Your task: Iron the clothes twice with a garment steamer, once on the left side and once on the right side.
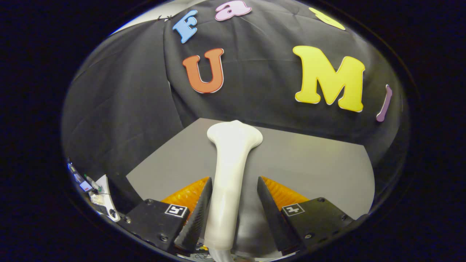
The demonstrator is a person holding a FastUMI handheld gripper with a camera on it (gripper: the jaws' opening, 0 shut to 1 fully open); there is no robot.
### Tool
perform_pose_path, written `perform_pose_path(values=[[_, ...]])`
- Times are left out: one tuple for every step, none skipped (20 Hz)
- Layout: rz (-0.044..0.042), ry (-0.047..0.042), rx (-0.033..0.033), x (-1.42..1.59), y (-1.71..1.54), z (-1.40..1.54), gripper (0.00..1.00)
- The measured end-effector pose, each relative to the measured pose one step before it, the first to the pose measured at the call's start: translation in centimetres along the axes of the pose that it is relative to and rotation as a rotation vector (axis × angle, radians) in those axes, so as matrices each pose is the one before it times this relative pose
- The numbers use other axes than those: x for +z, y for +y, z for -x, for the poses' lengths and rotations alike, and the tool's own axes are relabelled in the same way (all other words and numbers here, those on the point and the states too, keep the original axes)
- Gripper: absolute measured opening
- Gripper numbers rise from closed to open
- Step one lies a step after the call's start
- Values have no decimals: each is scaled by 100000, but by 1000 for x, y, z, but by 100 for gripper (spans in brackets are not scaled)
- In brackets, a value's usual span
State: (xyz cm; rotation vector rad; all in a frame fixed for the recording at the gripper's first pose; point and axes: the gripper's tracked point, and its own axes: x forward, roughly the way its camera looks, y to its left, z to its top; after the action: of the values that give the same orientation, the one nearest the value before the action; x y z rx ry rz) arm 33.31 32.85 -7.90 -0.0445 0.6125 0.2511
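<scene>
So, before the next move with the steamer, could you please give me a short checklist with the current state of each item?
1. Steamer between the gripper fingers: ok, its handle runs up the gap with the wide head beyond the fingertips.
2. Both fingers pressing on the handle: not ok; one finger touches it, the other stands apart with a gap.
3. Steamer resting on the grey table: cannot tell.
4. Garment in sight ahead: not ok; beyond the head there is grey table and the black cloth wall.
5. Hose at the handle's base free: cannot tell, it is cut off.
</scene>
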Motion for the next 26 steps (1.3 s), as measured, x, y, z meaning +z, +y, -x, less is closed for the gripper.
perform_pose_path(values=[[-755, 2246, -742, -187, -11, -462, 74], [283, -656, -1344, 198, 127, -28, 68], [-47, 1025, 687, 152, 222, -147, 66], [-1370, -907, -550, -50, 289, -38, 62], [-1790, 196, -57, -93, 125, -165, 53], [-2369, -1288, -630, 174, -114, -61, 48], [-1322, -131, 8, 51, 51, 42, 44], [-909, -450, -409, -8, -114, 217, 42], [-1280, -1072, -492, 136, -213, 330, 41], [-1429, -1439, 1, 239, -141, 476, 39], [-720, -1574, 391, 74, -41, 638, 38], [-170, -1459, 704, -1, -24, 790, 37], [-257, -1319, 750, -20, -42, 861, 36], [-305, -1494, 338, -65, -163, 771, 36], [-316, -1207, 157, 42, -202, 901, 36], [-684, -1394, 191, 6, -204, 902, 35], [-412, -1613, -85, 121, -331, 915, 35], [56, -1657, -413, 25, -466, 1031, 35], [-167, -1731, -352, 130, -479, 1100, 35], [-111, -1713, -467, 63, -504, 1075, 35], [-188, -1652, -769, 67, -682, 1064, 35], [-485, -1768, -1088, 87, -891, 1116, 35], [-619, -1858, -1622, 111, -1020, 1189, 35], [-794, -1865, -2268, 66, -1287, 1156, 35], [-1159, -1737, -2680, 72, -1445, 1246, 35], [-1323, -1716, -2821, 23, -1559, 1213, 36]])
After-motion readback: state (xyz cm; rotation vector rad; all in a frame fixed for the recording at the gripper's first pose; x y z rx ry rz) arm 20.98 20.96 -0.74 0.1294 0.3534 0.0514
